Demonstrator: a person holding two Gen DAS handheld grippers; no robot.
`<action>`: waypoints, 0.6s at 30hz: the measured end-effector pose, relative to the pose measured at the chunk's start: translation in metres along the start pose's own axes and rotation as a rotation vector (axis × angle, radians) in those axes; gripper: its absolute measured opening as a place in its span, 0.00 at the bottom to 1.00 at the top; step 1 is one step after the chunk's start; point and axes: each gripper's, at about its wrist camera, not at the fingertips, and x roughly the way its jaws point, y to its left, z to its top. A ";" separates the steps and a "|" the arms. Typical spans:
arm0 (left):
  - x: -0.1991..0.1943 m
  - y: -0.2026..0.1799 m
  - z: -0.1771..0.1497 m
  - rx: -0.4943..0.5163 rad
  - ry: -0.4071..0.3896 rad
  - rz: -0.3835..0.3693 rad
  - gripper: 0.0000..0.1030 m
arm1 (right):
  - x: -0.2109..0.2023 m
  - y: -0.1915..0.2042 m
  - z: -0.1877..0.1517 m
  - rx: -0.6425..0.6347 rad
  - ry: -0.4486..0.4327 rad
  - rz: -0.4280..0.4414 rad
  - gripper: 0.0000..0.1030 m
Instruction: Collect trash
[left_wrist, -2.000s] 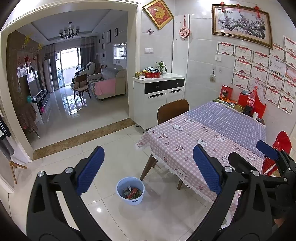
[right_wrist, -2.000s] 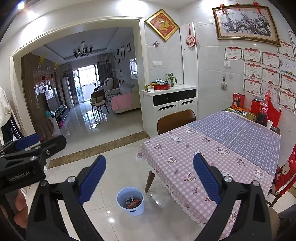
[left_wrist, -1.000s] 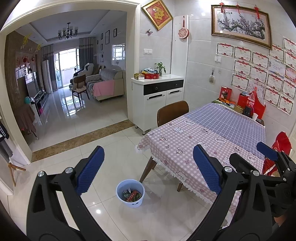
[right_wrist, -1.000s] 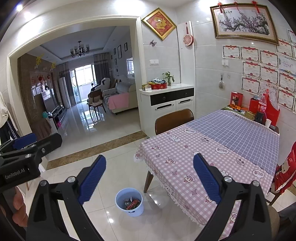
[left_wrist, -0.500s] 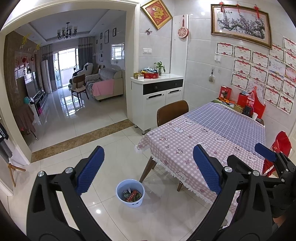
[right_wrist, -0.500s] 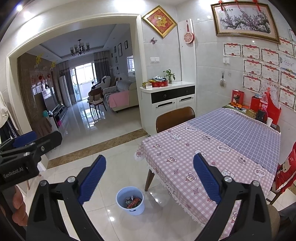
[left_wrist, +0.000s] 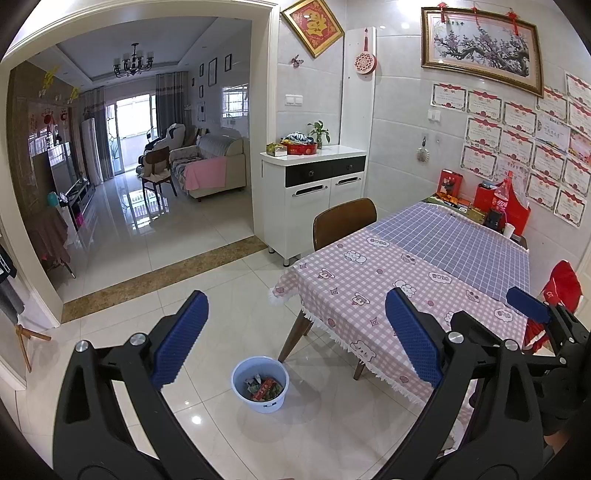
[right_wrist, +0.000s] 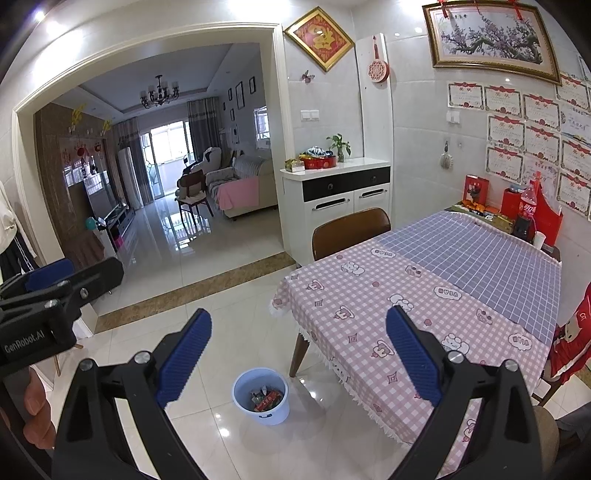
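Observation:
A light blue bin (left_wrist: 259, 384) stands on the white tile floor by the table corner, with wrappers and other trash (left_wrist: 264, 387) inside. It also shows in the right wrist view (right_wrist: 260, 395). My left gripper (left_wrist: 295, 339) is open and empty, held high above the floor with the bin between its fingers. My right gripper (right_wrist: 297, 350) is open and empty, also high and back from the bin. The right gripper shows at the right edge of the left wrist view (left_wrist: 532, 314). The left gripper's body shows at the left of the right wrist view.
A dining table with a pink and blue checked cloth (left_wrist: 424, 266) fills the right side. A brown chair (left_wrist: 343, 221) stands at its far side and a white cabinet (left_wrist: 314, 199) behind it. Red boxes and a cola bottle (right_wrist: 528, 206) sit at the table's far end.
Both grippers stay open and empty. The views have shifted only slightly; the bin and table keep their places.

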 end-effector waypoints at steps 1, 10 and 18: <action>0.000 0.000 0.000 0.000 0.000 0.001 0.92 | 0.001 0.000 0.000 0.000 0.002 0.000 0.91; 0.000 -0.002 -0.001 0.002 0.004 0.001 0.92 | 0.003 0.002 -0.007 0.001 0.009 0.003 0.91; 0.000 -0.002 -0.001 0.002 0.005 0.000 0.92 | 0.004 0.002 -0.007 0.002 0.015 0.003 0.91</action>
